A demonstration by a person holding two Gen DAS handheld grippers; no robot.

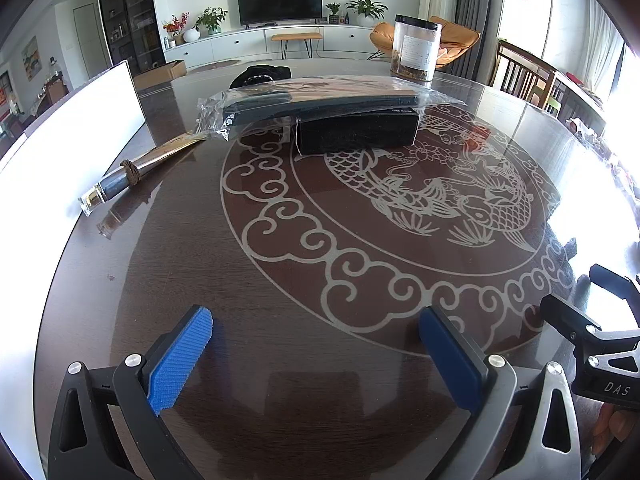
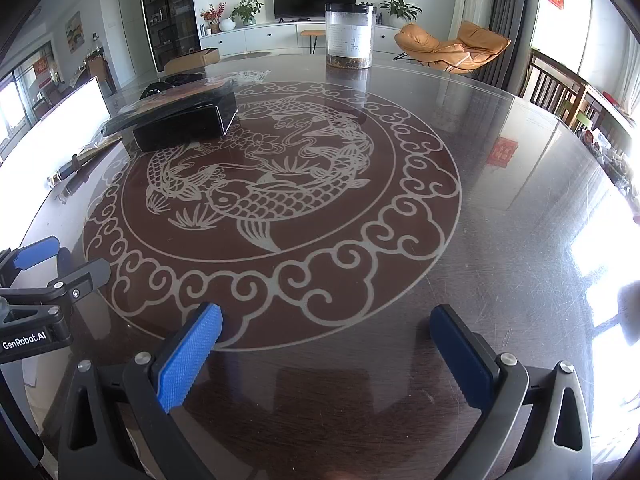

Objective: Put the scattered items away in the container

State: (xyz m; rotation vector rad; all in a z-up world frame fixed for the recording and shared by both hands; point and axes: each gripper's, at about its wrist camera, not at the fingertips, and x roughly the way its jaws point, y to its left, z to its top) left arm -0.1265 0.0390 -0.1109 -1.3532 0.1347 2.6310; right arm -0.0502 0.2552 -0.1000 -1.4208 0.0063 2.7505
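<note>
Box [image 1: 356, 134] half-hidden under bagged item [image 1: 320, 102], both claws wide.

Both fisheye views set low over the round dark glass-topped counter [image 1: 280, 360], looking forward between blue-padded fingers [image 1: 180, 356] toward the far wall. Left view placed left of the right view, nearer the flat black rectangular box [image 1: 356, 130]. Shared by both: that box [image 2: 186, 130], the white etched fish medallion [image 2: 256, 184], the clear cylindrical black-lidded jar [image 2: 350, 36].
</note>
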